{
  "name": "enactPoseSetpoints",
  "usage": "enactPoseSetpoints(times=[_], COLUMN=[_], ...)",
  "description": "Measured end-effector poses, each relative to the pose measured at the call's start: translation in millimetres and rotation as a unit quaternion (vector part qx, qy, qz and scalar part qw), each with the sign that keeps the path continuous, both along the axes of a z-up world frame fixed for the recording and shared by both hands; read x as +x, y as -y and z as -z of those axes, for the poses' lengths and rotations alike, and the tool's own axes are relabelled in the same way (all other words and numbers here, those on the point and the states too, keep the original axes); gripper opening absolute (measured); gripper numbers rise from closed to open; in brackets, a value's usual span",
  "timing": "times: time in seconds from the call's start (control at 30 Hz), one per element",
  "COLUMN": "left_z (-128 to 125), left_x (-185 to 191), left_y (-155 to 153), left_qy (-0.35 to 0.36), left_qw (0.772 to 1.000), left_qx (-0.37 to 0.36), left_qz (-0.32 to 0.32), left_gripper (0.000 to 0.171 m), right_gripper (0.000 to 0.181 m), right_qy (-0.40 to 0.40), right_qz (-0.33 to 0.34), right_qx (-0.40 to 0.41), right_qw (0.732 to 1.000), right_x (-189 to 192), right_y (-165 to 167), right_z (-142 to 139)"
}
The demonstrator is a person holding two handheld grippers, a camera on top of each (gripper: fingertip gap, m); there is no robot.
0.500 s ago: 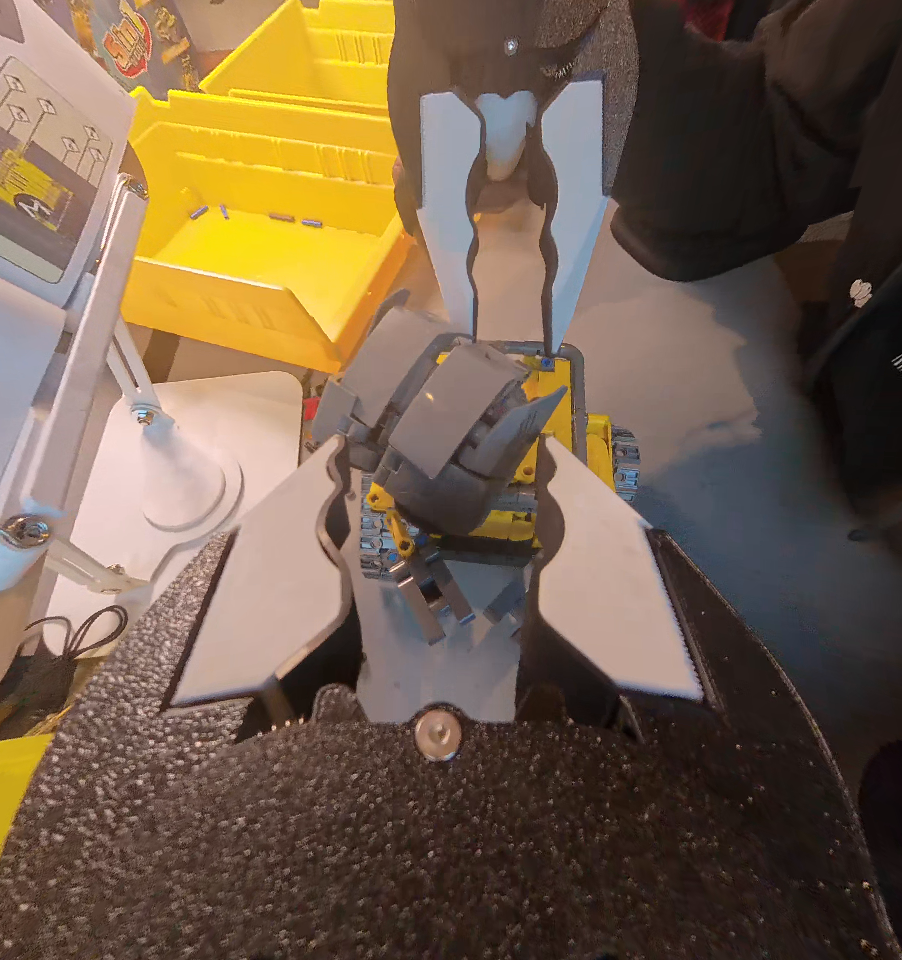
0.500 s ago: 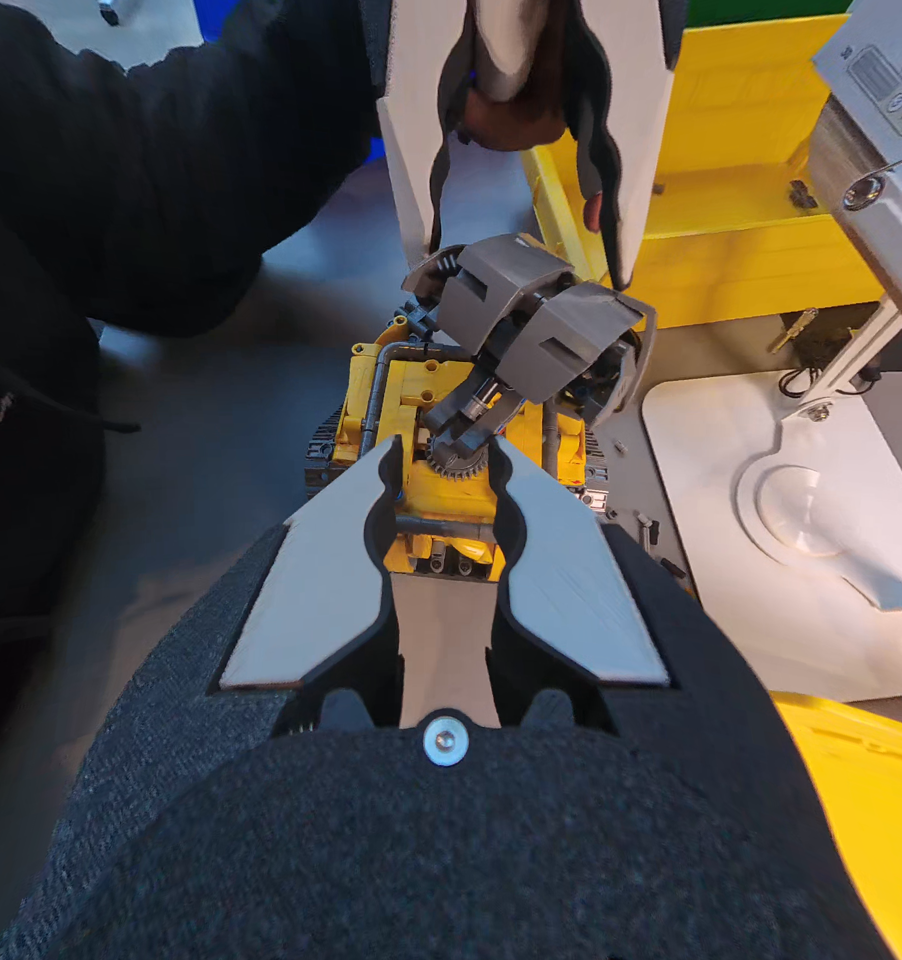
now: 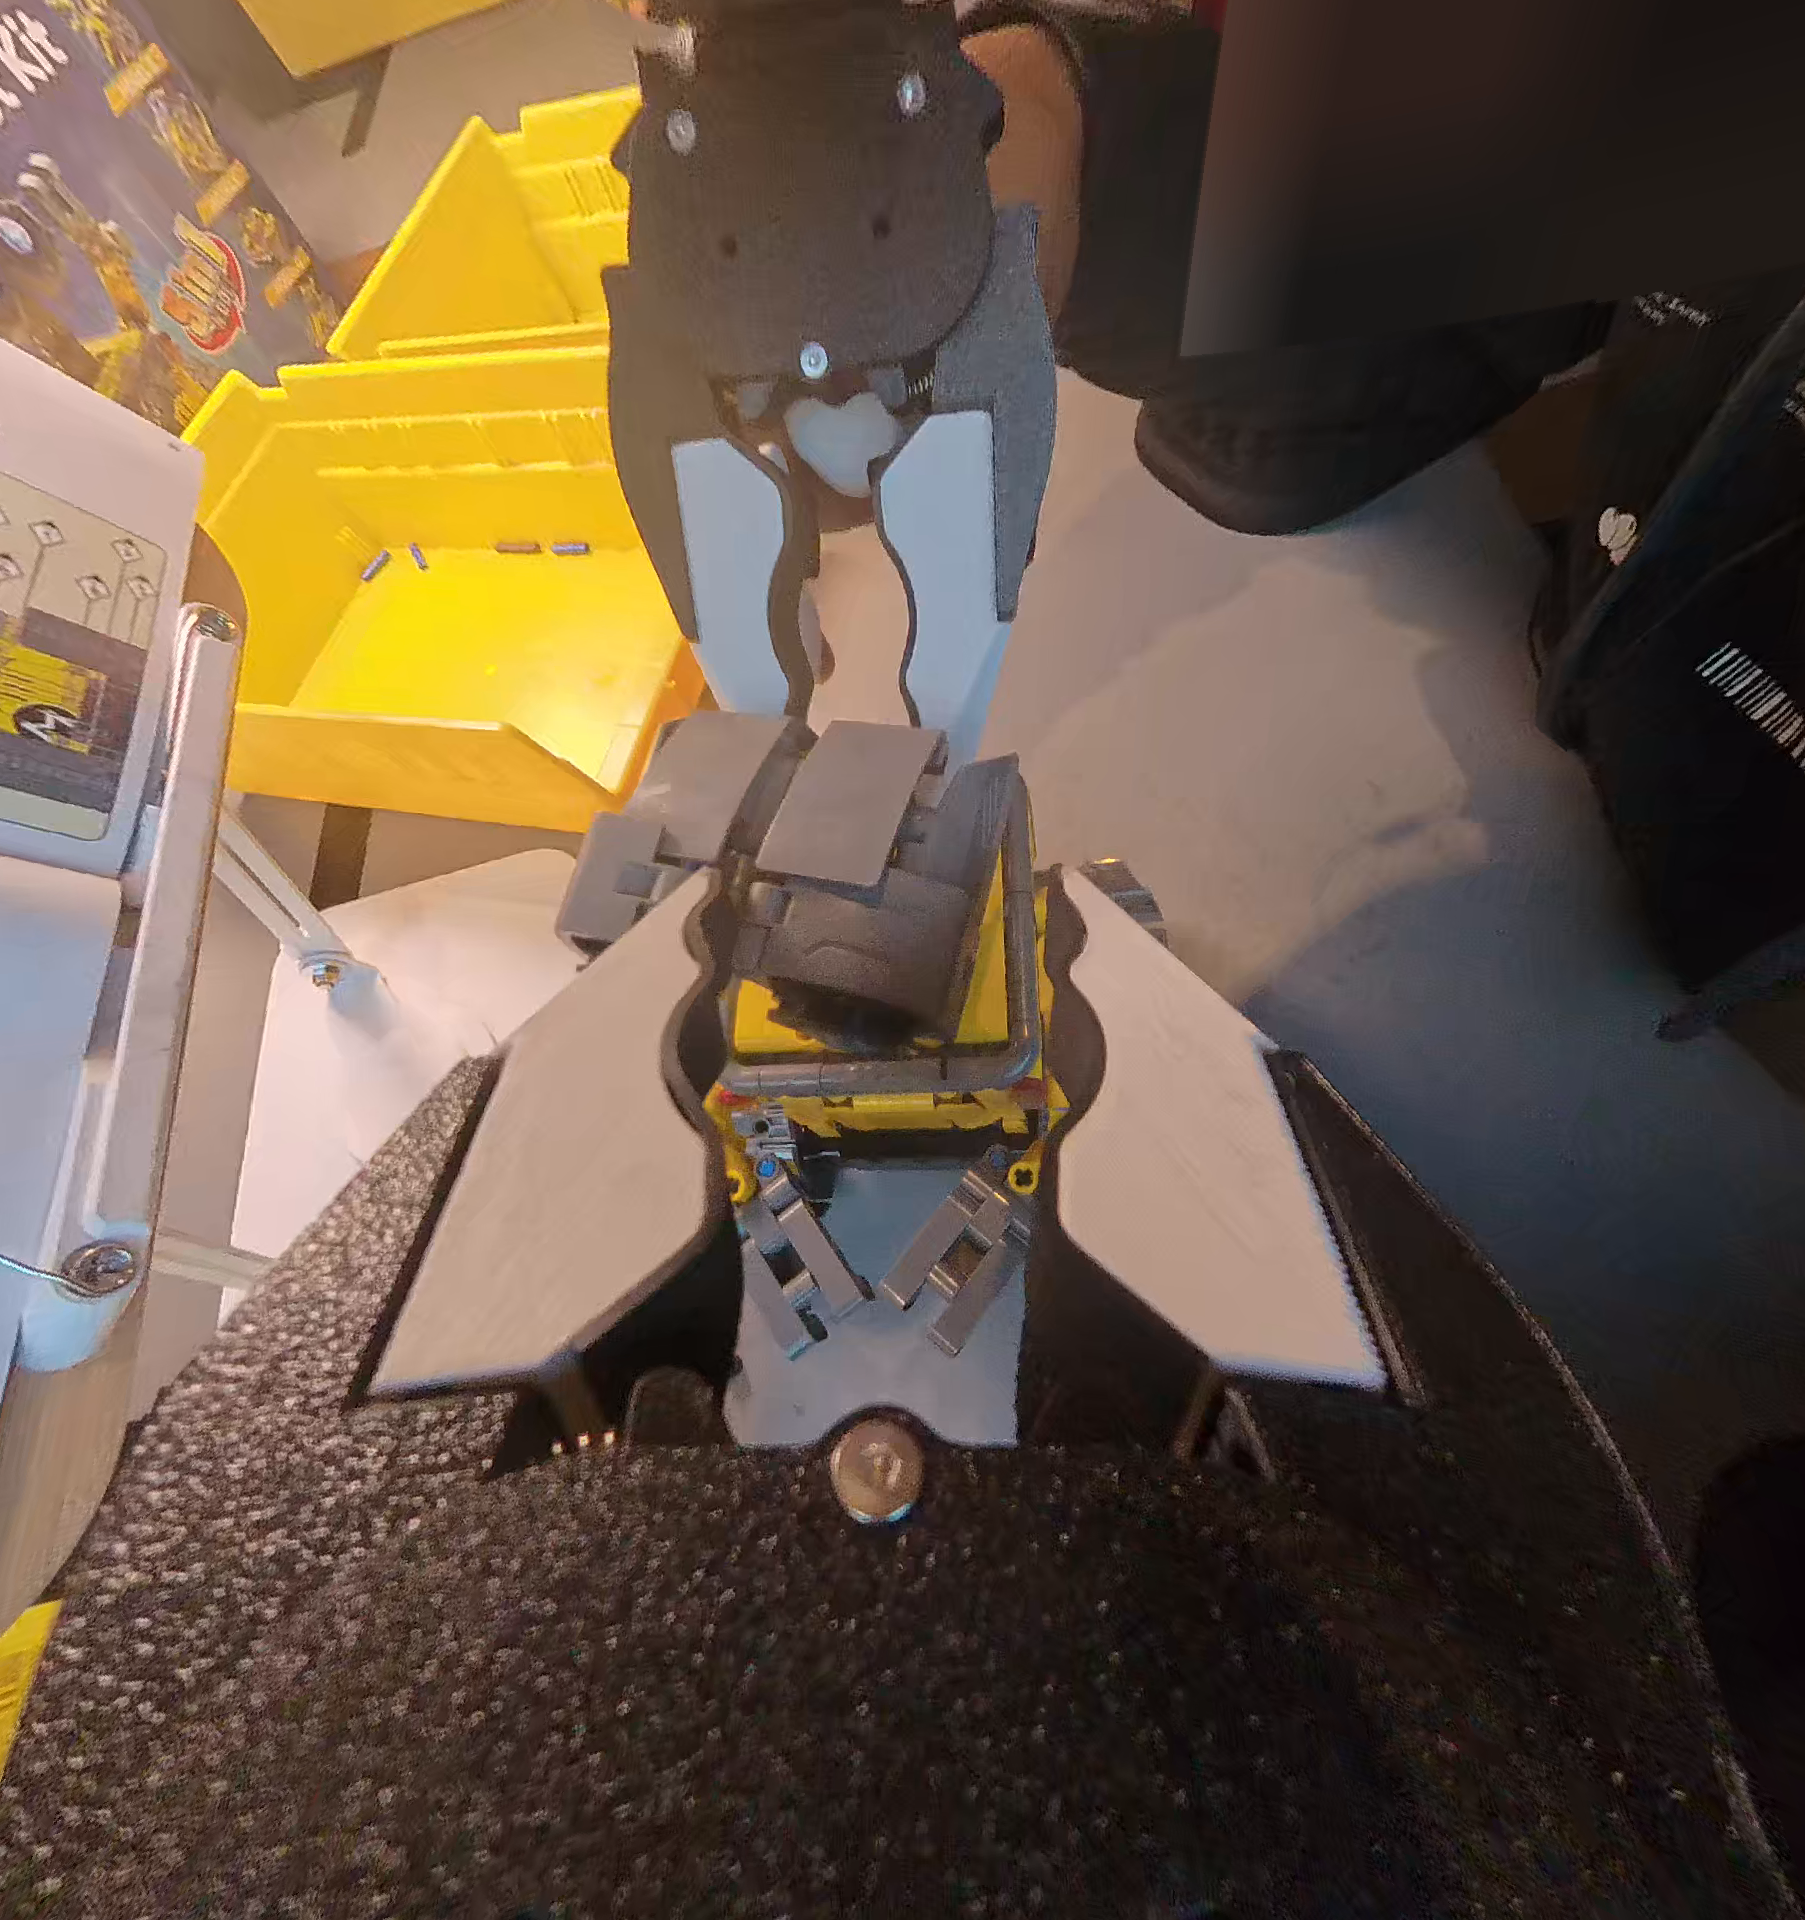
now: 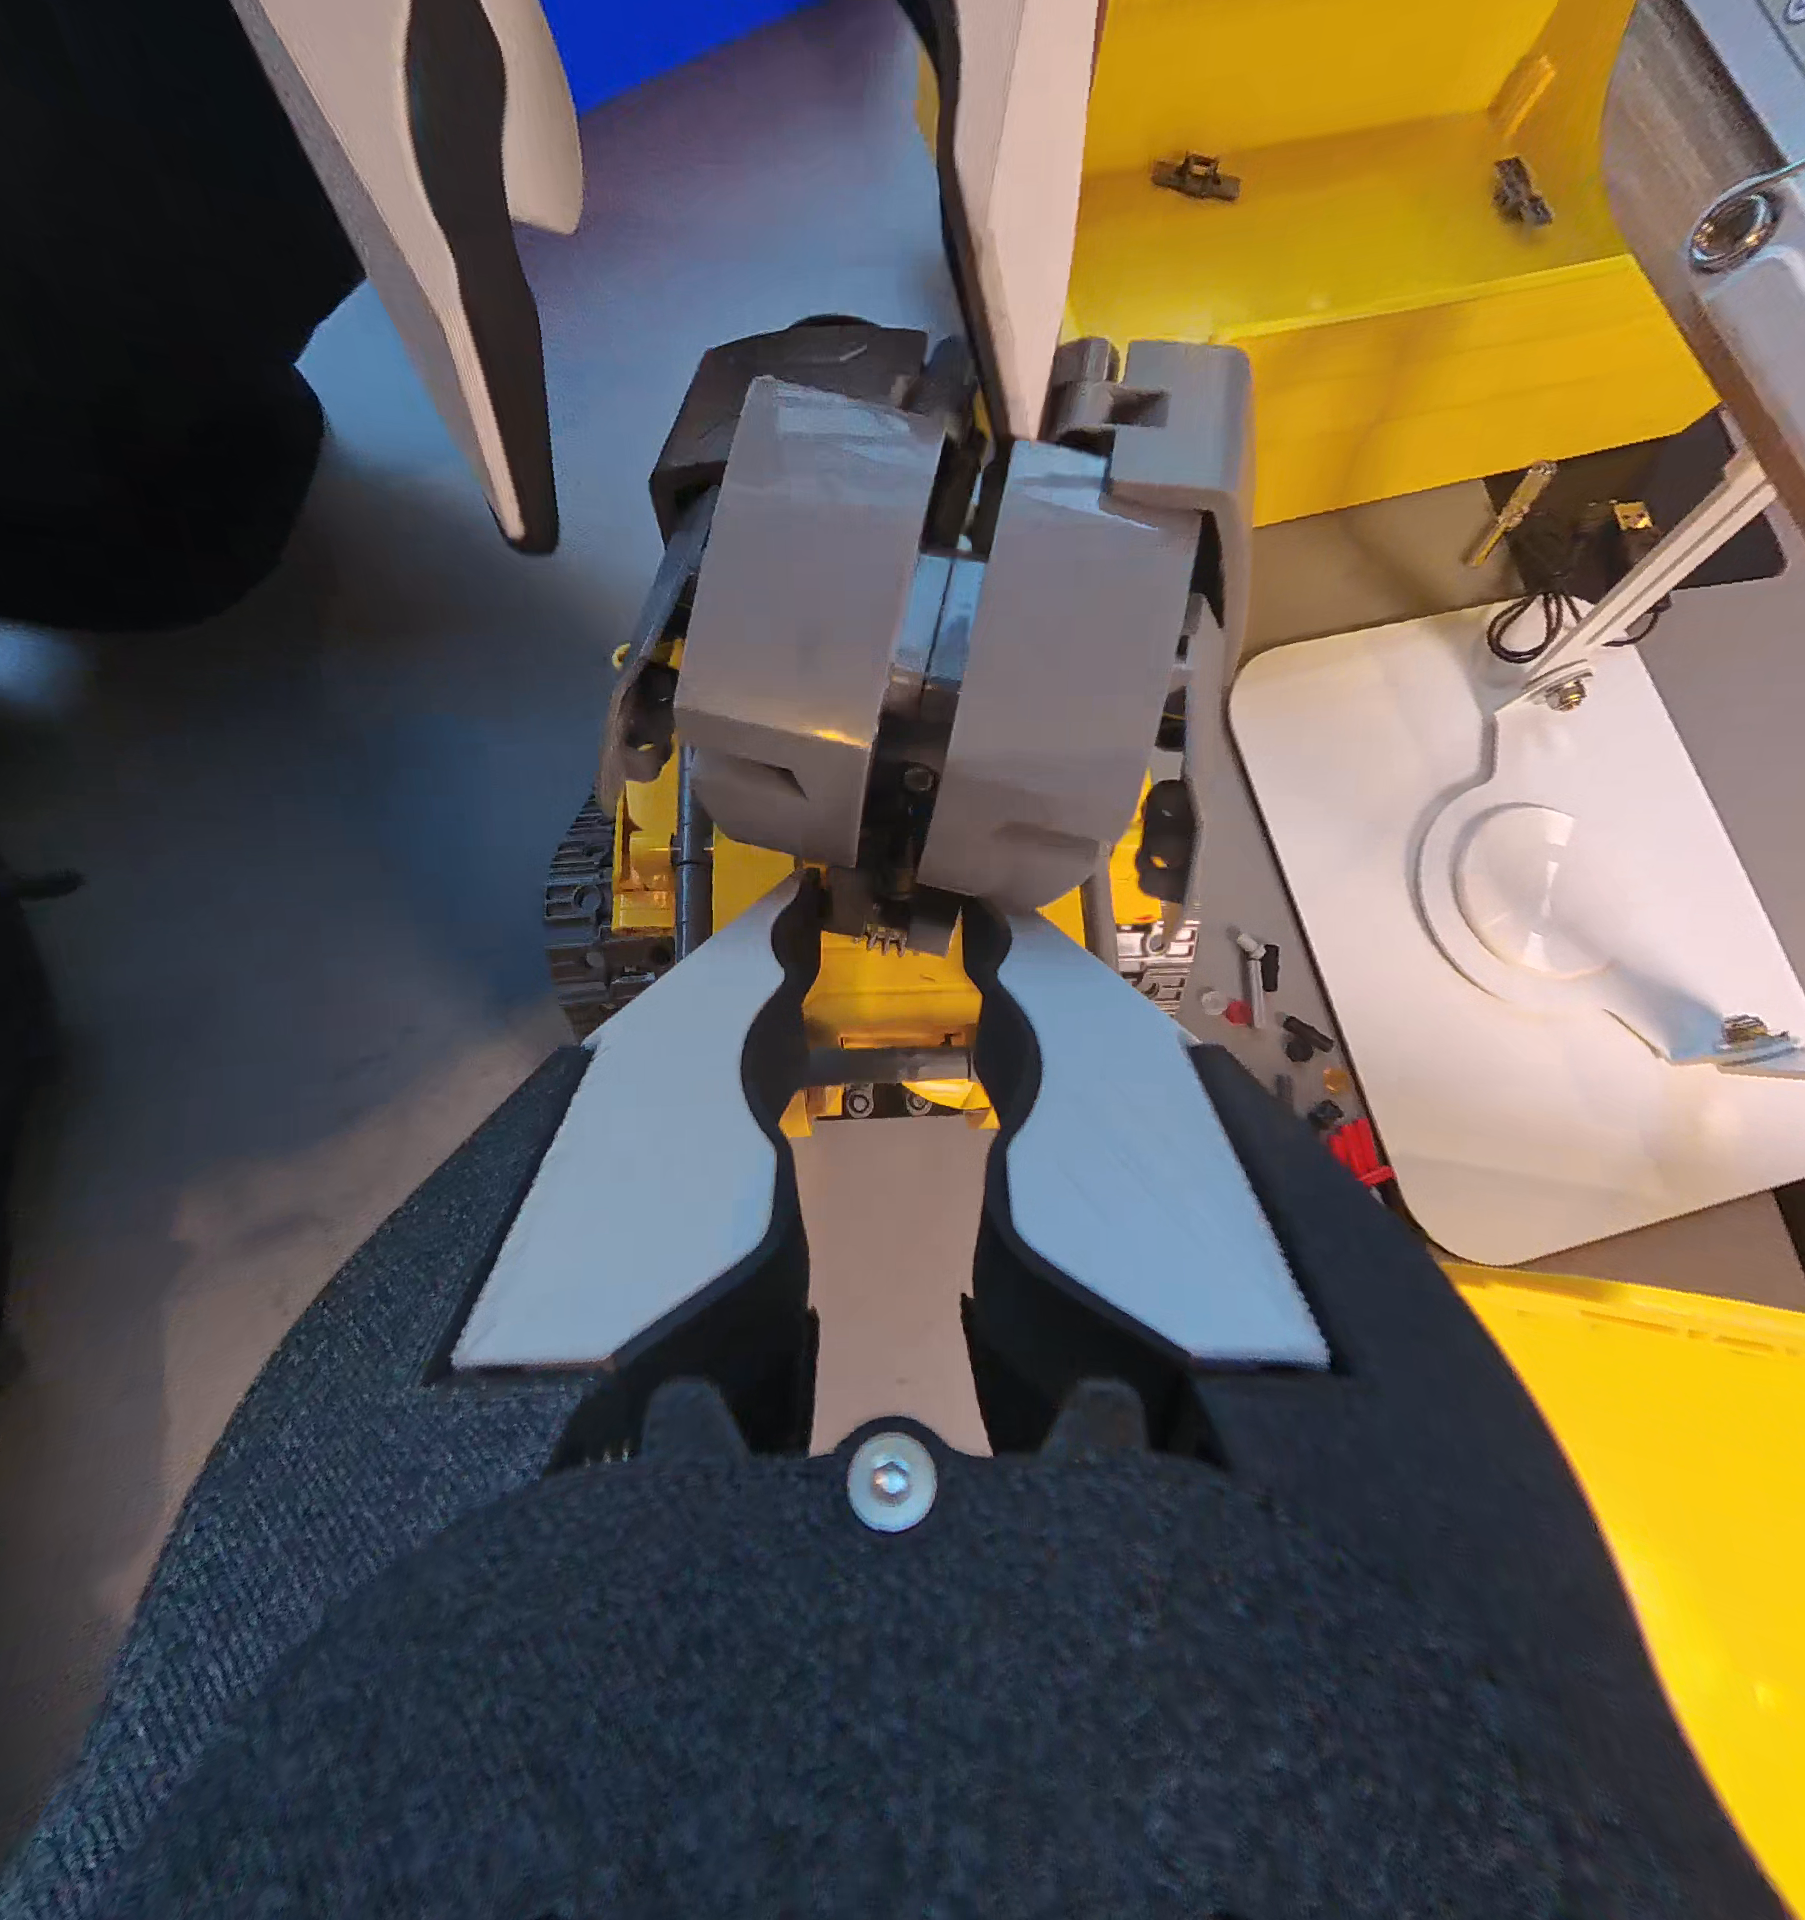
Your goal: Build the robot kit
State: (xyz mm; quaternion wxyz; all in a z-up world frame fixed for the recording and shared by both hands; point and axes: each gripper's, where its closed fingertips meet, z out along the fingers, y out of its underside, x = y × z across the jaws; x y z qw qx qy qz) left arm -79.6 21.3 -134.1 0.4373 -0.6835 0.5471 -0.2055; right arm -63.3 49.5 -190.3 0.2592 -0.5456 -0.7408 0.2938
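A yellow brick-built tracked robot model (image 3: 877, 1044) with a grey two-part head (image 3: 846, 800) stands on the grey table. My left gripper (image 3: 887, 894) is open, and its fingers straddle the model's body and head from above. In the right wrist view one left finger (image 4: 1012, 260) touches the top of the head (image 4: 825, 644), while the other hangs clear beside it. My right gripper (image 4: 890, 904) comes from the opposite side and is shut on the small geared neck piece under the head. It also shows in the left wrist view (image 3: 872, 722) behind the head.
Yellow bins (image 3: 441, 644) with a few small parts stand beside the model, also in the right wrist view (image 4: 1397, 260). A white stand base (image 4: 1500, 935) carries a sheet holder (image 3: 46, 644). Small loose parts (image 4: 1293, 1039) lie by the tracks. A person's dark sleeve (image 4: 98, 364) is on the other side. My right fingertips sit around 7 centimetres from my left ones.
The head has turned from tilted to straight. My left gripper has moved forward over the model, and my right gripper is closer under the head.
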Motion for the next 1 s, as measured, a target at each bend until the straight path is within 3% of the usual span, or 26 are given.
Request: enactPoseSetpoints(times=[0.1, 0.2, 0.27, 0.4, 0.57, 1.0], left_z=[-16.5, -4.8, 4.5, 9.6, 9.7, 9.1], left_x=[-4.6, -3.3, 8.1, 17.6, 16.7, 19.9], left_y=[-4.9, -18.2, -21.1, -28.5, -26.6, -25.9], left_qy=[0.066, 0.083, 0.089, 0.094, 0.105, 0.107], left_qw=[0.998, 0.996, 0.995, 0.995, 0.994, 0.994], left_qx=[0.004, -0.021, -0.041, -0.028, -0.032, -0.025], left_qz=[-0.006, -0.018, -0.003, 0.001, 0.000, -0.006], left_gripper=[0.072, 0.101, 0.110, 0.096, 0.096, 0.096], right_gripper=[0.026, 0.025, 0.025, 0.025, 0.025, 0.030], right_qy=[-0.009, -0.037, -0.058, -0.107, -0.160, -0.134], right_qz=[-0.001, 0.002, 0.004, 0.016, 0.025, -0.015], right_qx=[-0.014, -0.039, -0.049, -0.082, -0.064, -0.045], right_qw=[1.000, 0.999, 0.997, 0.991, 0.985, 0.990], right_x=[1.1, 1.4, 0.1, -2.9, -2.8, 15.2], right_y=[0.0, -0.7, -0.4, 2.2, 4.2, 5.2], right_z=[4.1, 4.3, 4.1, 3.3, 2.2, 0.2])
